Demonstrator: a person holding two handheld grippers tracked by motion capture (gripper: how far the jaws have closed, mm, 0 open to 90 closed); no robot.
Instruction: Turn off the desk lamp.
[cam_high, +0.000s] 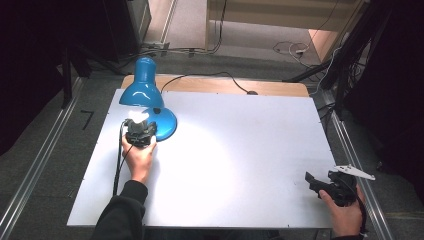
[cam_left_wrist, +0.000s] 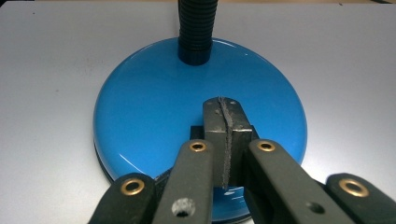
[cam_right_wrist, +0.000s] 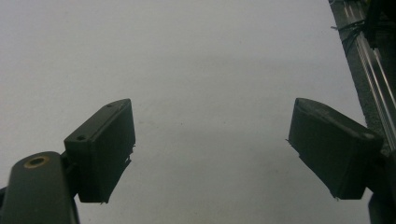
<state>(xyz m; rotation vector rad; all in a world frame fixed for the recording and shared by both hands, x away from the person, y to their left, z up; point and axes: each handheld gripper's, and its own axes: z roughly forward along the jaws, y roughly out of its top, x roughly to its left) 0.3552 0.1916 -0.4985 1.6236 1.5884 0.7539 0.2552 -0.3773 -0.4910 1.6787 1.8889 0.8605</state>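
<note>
We've got the left gripper (cam_left_wrist: 227, 122) pinched tight, nothing between the jaws, tips over the lamp (cam_high: 145, 97) base at the table's (cam_high: 240, 150) far-left corner. Base looks heavy, glossy, prob slippery; ribbed neck (cam_left_wrist: 197, 28) bends, better hold there. Right gripper (cam_right_wrist: 210, 144) spread wide, idle, well apart. Cord (cam_high: 210, 76) trails off the back edge.

The lamp (cam_high: 146, 95) stands on the table (cam_high: 240, 150) directly under and ahead of the left gripper's fingers (cam_left_wrist: 226, 122), well apart from the right gripper's fingers (cam_right_wrist: 105, 149).
</note>
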